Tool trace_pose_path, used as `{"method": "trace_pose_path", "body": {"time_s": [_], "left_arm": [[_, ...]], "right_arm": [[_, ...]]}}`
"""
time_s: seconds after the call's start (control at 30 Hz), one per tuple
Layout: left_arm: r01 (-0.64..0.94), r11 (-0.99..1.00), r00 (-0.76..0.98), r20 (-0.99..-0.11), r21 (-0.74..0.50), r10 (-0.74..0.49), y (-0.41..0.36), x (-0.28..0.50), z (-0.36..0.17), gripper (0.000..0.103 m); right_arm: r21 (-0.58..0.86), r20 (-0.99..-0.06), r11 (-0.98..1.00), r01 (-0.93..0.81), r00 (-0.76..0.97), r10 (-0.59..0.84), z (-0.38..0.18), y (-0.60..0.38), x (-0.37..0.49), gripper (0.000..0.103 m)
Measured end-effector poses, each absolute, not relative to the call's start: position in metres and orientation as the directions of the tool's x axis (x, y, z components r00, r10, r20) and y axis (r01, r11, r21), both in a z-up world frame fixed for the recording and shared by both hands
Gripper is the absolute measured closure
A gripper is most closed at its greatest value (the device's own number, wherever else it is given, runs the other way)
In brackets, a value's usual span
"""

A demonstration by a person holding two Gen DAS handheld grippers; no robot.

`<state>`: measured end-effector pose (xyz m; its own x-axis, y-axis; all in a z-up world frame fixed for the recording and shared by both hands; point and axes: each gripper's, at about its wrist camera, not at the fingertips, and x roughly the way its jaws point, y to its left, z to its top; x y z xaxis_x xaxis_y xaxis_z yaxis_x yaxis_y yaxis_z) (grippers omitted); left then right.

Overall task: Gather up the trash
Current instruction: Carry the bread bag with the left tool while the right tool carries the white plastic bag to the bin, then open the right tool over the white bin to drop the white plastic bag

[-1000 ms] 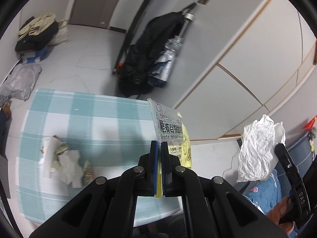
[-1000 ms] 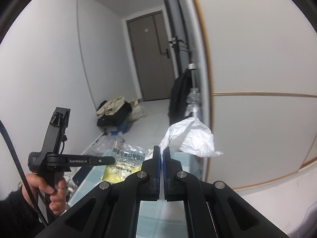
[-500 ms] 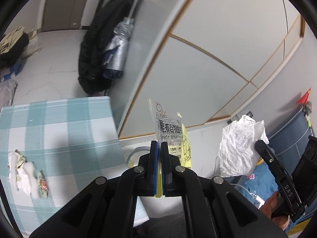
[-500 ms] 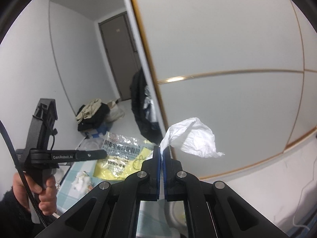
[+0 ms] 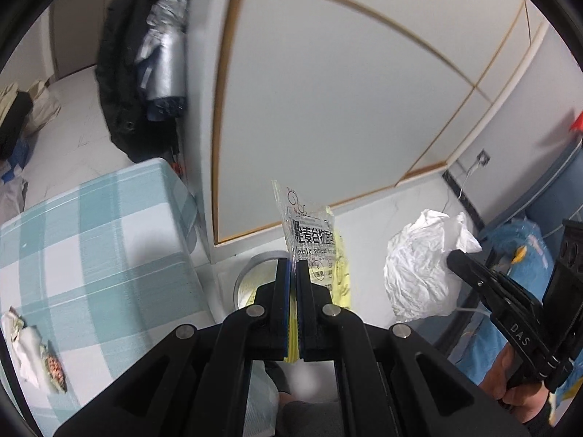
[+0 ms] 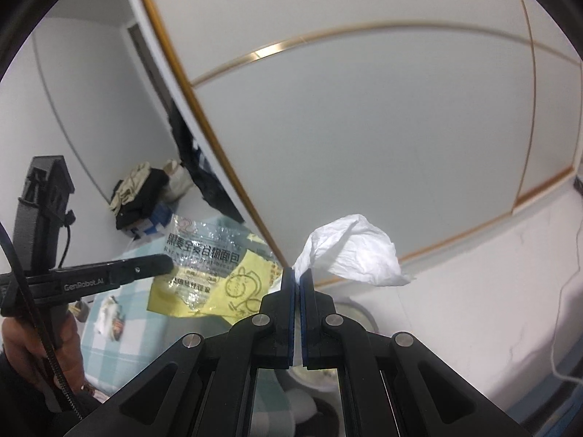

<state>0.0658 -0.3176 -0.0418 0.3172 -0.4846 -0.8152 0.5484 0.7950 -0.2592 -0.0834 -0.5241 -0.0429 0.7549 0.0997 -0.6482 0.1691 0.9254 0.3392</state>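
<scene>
While two tongs stay clamped, left tongs [image 5: 293,273] one wrapper [image 5: 315,244], right tongs [image 6: 298,280] one tissue [image 6: 357,255]

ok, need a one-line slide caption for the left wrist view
Left gripper shut on a clear-and-yellow snack wrapper above a round bin; right gripper holds crumpled white tissue.

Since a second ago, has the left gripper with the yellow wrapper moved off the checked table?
Yes. The left gripper, shut on the yellow wrapper, has swung right off the checked table, toward the round bin by the wall.
</scene>
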Motion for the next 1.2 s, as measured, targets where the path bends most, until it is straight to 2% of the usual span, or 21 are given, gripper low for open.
{"method": "trace_pose_path", "body": {"time_s": [0.37,0.9,0.97,1.03,1.17,1.2], "left_arm": [[0.566,0.8,0.223,-0.898,-0.197,-0.379,-0.357,0.086,-0.105,0.103],[0.596,0.795,0.158,-0.954,-0.113,-0.254,-0.395,0.1,-0.143,0.103],[0.598,0.795,0.154,-0.958,-0.105,-0.242,-0.397,0.101,-0.147,0.103],[0.595,0.795,0.138,-0.961,-0.113,-0.239,-0.397,0.103,-0.151,0.103],[0.581,0.802,0.1,-0.966,-0.138,-0.238,-0.398,0.104,-0.159,0.103],[0.583,0.802,0.101,-0.967,-0.132,-0.232,-0.399,0.102,-0.159,0.103]], "right_arm": [[0.388,-0.746,0.895,0.221,0.646,0.164,-0.128,-0.544,-0.043,0.101],[0.489,-0.773,0.845,0.217,0.556,0.305,-0.218,-0.543,-0.009,0.097],[0.496,-0.778,0.84,0.222,0.543,0.316,-0.227,-0.541,-0.01,0.089],[0.498,-0.779,0.839,0.219,0.538,0.322,-0.233,-0.54,-0.01,0.075],[0.527,-0.756,0.829,0.189,0.549,0.356,-0.234,-0.54,-0.016,0.061],[0.529,-0.753,0.828,0.188,0.554,0.356,-0.233,-0.54,-0.017,0.051]]}}
